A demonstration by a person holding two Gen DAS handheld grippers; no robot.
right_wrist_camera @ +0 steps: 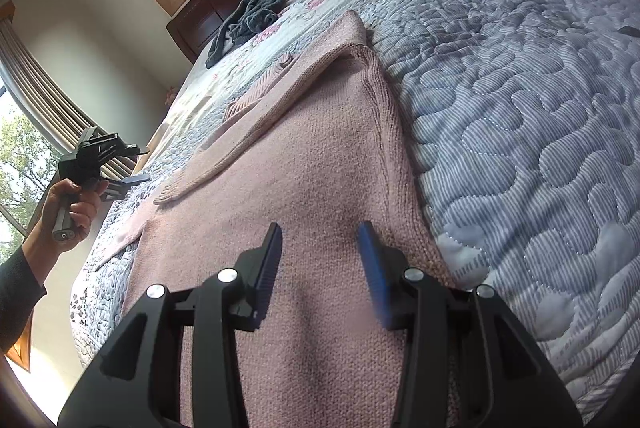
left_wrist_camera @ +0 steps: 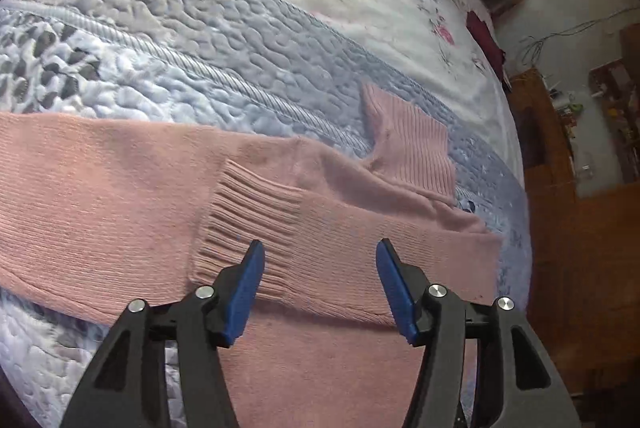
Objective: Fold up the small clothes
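A pink sweater (left_wrist_camera: 132, 184) lies spread on the quilt (left_wrist_camera: 168, 40) that covers the bed. One sleeve (left_wrist_camera: 360, 244) is folded across the body, its ribbed cuff (left_wrist_camera: 248, 224) lying flat at about 9 o'clock from the sleeve's middle. The ribbed collar (left_wrist_camera: 412, 144) sticks up toward 1 o'clock in the left wrist view, resting on the quilt.

The left gripper (left_wrist_camera: 320, 252) hangs above the folded sleeve, its blue-padded jaws spread wide with nothing between them; the left pad sits over the cuff's ribbing. In the right wrist view the same tool (right_wrist_camera: 132, 164) shows at 9 o'clock, held in a hand (right_wrist_camera: 76, 208) off the bed's edge, with a dark sleeve below it.

The right gripper (right_wrist_camera: 320, 232) is low over the sweater's body, near its edge at 3 o'clock where the knit meets the quilt. Its jaws stand well apart and grip nothing; whether the tips touch the knit I cannot tell.

At 11 o'clock a crumpled grey garment (right_wrist_camera: 248, 20) lies near the headboard (right_wrist_camera: 224, 8), well apart from the sweater.
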